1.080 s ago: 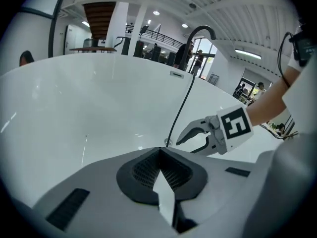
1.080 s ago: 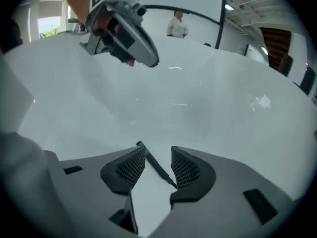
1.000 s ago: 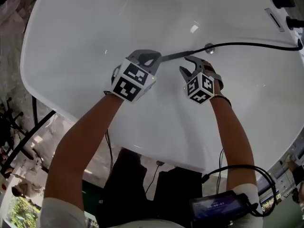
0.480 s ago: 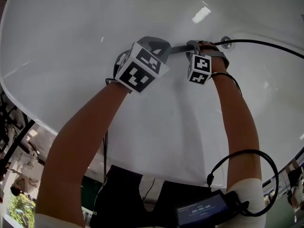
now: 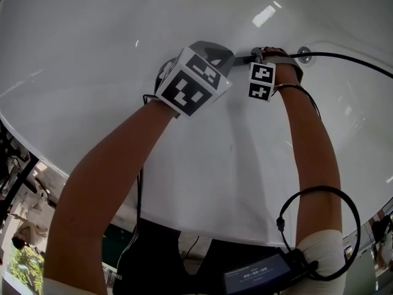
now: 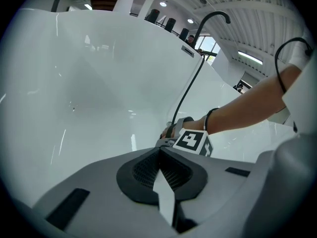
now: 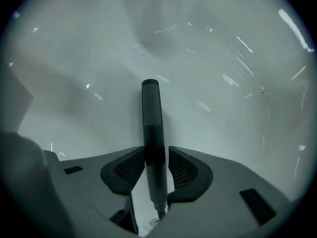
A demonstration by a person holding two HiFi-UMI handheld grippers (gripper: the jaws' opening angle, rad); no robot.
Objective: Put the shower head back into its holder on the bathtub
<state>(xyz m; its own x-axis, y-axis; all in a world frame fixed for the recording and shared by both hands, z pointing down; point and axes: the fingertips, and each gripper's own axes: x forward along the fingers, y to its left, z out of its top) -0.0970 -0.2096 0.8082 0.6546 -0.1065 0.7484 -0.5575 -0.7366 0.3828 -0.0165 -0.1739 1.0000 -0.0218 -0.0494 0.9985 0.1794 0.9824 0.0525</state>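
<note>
In the right gripper view the right gripper (image 7: 156, 151) stands wide, with a pad on either side of the black shower head (image 7: 151, 108). The shower head lies on the bathtub (image 5: 110, 23) floor and points to 12 o'clock. In the head view the left gripper (image 6: 159, 153), at 9 o'clock from the right one, is closed on nothing. The hose (image 5: 353, 57) runs off toward 3 o'clock. White wall curves all round. The digits on the screen (image 5: 255, 278) are too small to read.

The dark stick-shaped shower head (image 7: 150, 108) lies inside the white oval bathtub (image 5: 92, 54), on its floor, between the parted jaws of the right tongs (image 7: 156, 170), which point down over it. The left tongs (image 6: 159, 153) sit just left of it. The thin black hose (image 5: 350, 58) runs off right, past the round metal drain fitting (image 5: 304, 52).
</note>
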